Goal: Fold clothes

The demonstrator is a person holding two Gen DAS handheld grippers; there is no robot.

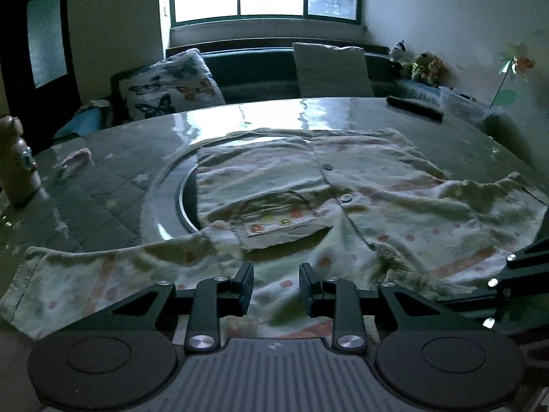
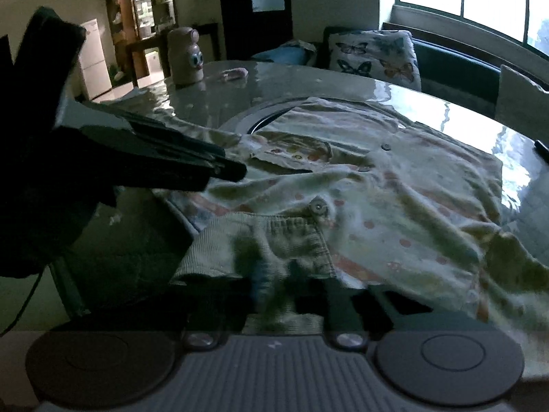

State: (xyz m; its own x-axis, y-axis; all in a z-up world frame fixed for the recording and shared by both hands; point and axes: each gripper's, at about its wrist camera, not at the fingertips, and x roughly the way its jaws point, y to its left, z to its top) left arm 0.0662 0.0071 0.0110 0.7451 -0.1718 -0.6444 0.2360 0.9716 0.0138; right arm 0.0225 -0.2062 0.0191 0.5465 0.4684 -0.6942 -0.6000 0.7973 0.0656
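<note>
Right tongs (image 2: 274, 285) buried under shirt (image 2: 394, 185)

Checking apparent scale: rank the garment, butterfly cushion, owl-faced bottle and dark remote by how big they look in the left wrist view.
1. garment, far the largest
2. butterfly cushion
3. owl-faced bottle
4. dark remote

The bottle sits at the distorted edge and the remote is far off, so the last two stay unsure.

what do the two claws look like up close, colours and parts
Both are matte black plastic. The left claw has two blocky fingers on linkage arms with silver screws, round black discs and a grey ribbed centre plate. The right claw has the same base; a thin dark cable trails nearby.
</note>
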